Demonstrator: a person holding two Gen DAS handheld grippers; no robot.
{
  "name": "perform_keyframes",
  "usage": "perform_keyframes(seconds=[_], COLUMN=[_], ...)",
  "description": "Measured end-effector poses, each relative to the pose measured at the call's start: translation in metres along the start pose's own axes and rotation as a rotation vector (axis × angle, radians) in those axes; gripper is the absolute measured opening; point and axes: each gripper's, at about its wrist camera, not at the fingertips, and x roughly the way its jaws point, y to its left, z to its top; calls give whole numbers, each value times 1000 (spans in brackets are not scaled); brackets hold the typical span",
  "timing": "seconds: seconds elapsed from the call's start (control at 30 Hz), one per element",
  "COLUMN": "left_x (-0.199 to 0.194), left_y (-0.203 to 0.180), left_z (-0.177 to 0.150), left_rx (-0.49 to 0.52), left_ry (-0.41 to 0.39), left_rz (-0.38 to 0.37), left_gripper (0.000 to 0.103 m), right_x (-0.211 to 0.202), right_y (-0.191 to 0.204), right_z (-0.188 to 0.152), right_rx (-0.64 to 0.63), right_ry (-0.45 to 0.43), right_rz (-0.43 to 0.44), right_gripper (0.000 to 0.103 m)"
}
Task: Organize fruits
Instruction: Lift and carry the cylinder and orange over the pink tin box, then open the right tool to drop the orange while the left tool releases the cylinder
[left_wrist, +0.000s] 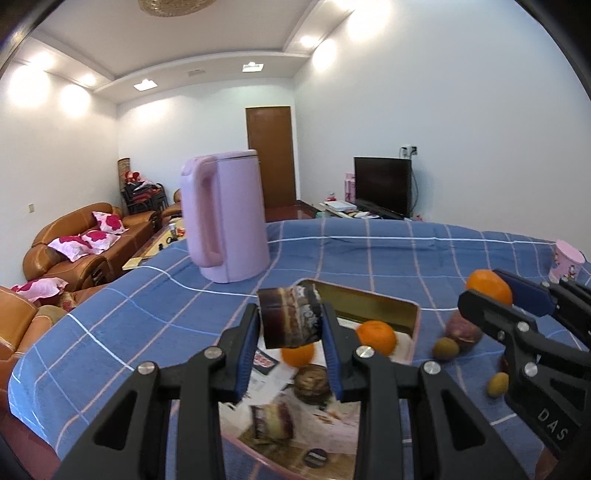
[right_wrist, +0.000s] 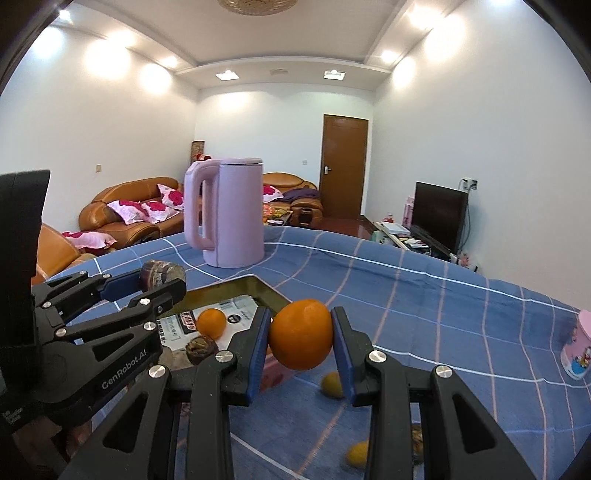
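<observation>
A round orange fruit (right_wrist: 300, 334) is clamped in the right gripper (right_wrist: 301, 345) above the blue checked surface (right_wrist: 424, 295). A brown striped wrapped packet (left_wrist: 289, 317) is clamped in the left gripper (left_wrist: 290, 341) over a shallow gold-rimmed tin tray (left_wrist: 373, 301) holding two oranges (left_wrist: 376, 336). A pink kettle (left_wrist: 225, 216) stands behind.

Left tool (left_wrist: 291, 323) gripped a brown layered block (left_wrist: 290, 317) above the open tin (left_wrist: 413, 321); right tool (left_wrist: 487, 291) clamped an orange (left_wrist: 489, 286).

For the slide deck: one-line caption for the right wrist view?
Right gripper holds an orange above the blue checked cloth, beside the open tin.
</observation>
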Motion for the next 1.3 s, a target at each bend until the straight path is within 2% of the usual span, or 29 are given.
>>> perform_keyframes(seconds=[0.2,0.43,1.3], left_x=[13,29,52], left_y=[21,32,37], left_z=[1,1,-3], left_rx=[-15,-20,17], left_ry=[26,72,177], left_rz=[35,31,24], left_gripper=[34,34,34], right_x=[11,25,60], right_y=[16,30,44], right_z=[5,5,-5], right_rx=[-23,-36,-53], right_ry=[11,36,140], right_rz=[29,52,77], right_gripper=[35,35,35])
